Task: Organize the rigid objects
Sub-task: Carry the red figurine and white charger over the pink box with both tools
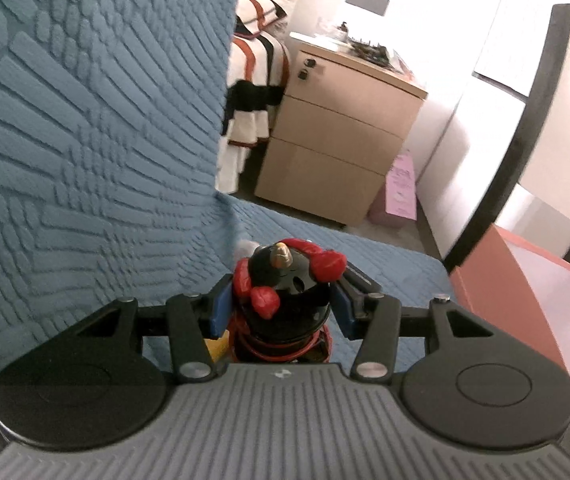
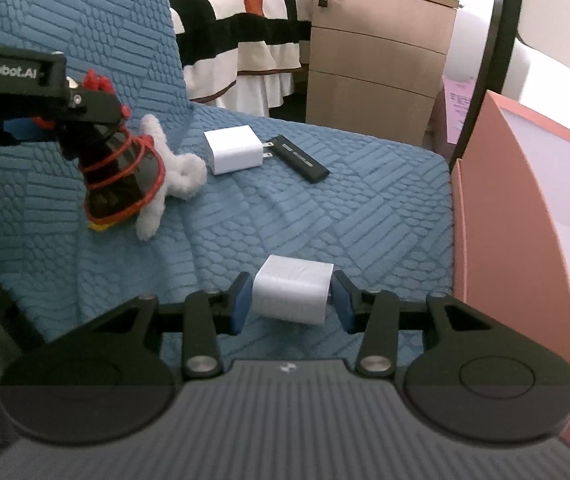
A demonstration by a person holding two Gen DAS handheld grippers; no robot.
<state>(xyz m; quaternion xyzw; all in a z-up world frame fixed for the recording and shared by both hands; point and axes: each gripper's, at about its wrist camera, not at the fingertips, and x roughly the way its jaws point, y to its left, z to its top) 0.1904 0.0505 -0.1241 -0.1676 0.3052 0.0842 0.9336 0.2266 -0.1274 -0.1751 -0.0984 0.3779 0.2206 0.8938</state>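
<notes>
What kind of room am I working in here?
Probably a bedroom or home office: a blue textured upholstered seat is the work surface, with a striped orange, black and cream bedspread and a light wooden three-drawer cabinet behind it.

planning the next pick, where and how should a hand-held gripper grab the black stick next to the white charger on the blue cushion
Grip the black stick across its narrow width near the middle, coming down from above. It lies flat on the blue cushion, long and slim, so only its long side edges offer opposing faces. Stay clear of the end by the white charger prongs, which sit very close.
</notes>
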